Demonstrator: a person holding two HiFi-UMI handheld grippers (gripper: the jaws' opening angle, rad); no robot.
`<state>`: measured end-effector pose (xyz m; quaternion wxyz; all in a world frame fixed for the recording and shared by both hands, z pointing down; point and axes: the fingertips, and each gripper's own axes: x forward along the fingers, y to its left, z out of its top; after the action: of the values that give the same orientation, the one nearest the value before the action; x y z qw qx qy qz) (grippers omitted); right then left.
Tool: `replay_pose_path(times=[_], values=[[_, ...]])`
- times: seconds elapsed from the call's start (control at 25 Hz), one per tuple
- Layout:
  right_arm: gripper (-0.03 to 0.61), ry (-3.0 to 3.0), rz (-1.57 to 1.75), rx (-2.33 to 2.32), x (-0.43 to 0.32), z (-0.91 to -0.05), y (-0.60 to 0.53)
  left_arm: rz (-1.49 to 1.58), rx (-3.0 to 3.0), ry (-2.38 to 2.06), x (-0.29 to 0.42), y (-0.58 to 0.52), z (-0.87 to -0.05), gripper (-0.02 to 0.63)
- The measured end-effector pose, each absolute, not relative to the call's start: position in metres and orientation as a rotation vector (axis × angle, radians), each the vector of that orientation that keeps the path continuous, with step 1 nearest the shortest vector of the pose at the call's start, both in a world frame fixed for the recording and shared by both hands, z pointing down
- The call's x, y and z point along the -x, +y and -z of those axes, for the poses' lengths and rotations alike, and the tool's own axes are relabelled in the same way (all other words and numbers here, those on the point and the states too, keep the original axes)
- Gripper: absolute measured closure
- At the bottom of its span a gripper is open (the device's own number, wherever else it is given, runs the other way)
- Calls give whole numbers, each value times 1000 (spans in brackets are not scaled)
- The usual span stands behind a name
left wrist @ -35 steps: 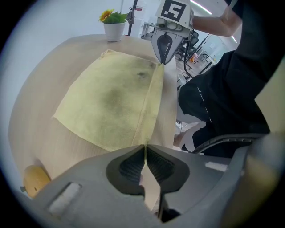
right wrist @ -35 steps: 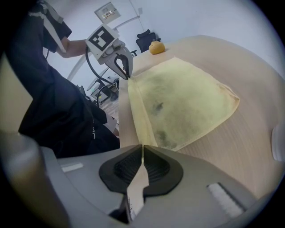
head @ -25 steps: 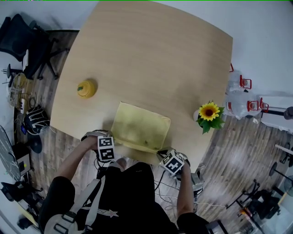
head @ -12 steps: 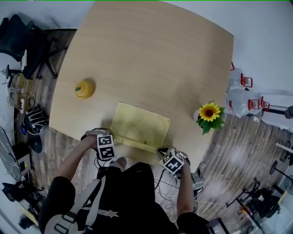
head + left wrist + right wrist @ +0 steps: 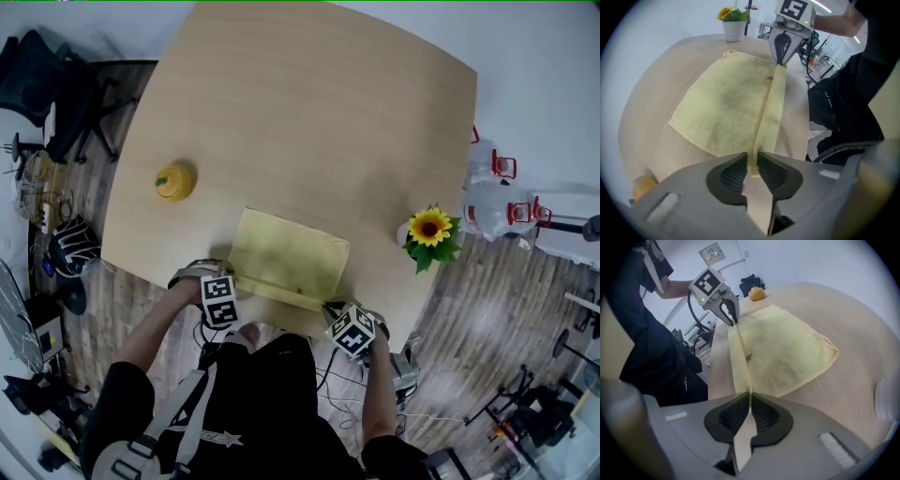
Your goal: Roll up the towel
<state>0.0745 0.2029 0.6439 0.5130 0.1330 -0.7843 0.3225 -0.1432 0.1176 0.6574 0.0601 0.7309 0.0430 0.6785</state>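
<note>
1. Hardly anything has shifted since a second ago: both hands sit at the same table edge, and only the left gripper [image 5: 753,166] differs, its jaws having just been opening.
2. Its pads now stand slightly apart, with the raised fold of the yellow towel [image 5: 291,258] between them but no longer squeezed.
3. The right gripper [image 5: 750,404] is closed tight on the other end of that fold, the cloth pinched thin between its pads.
4. The folded strip runs straight from one gripper to the other; the rest of the towel lies flat ahead of both.
5. A small white pot [image 5: 734,30] holding a sunflower [image 5: 429,228] stands beyond the right gripper, well clear of the towel.
6. A small yellow-orange object [image 5: 175,181] sits beyond the left gripper, apart from the cloth.
7. Both rest on the pale wooden table [image 5: 309,112].
8. Around it are plank flooring [image 5: 478,309], a dark office chair [image 5: 37,84], and clear containers with red fittings [image 5: 487,202] whose contents cannot be made out.
</note>
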Motion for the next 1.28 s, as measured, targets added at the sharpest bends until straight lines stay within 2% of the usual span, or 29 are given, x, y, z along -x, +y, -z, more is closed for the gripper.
replay_pose_path(times=[0.08,0.2,0.36,0.44,0.6,1.28], values=[[557,-1886,-744,-346,-74,-645,202,-2054,-2232,80,145,112,-657,495],[551,-1882,-683,-390,-75,-646,199,-2053,-2259,29,145,106,-656,460],[523,-1868,-626,-443,-77,-646,197,-2068,-2289,-10,146,107,-653,456],[472,-1859,-606,-459,-78,-645,198,-2062,-2305,-37,147,107,-652,456],[449,-1856,-576,-498,-80,-641,197,-2055,-2336,-97,146,106,-649,454],[445,-1866,-470,-568,-67,-620,223,-2047,-2445,-166,152,129,-620,454]])
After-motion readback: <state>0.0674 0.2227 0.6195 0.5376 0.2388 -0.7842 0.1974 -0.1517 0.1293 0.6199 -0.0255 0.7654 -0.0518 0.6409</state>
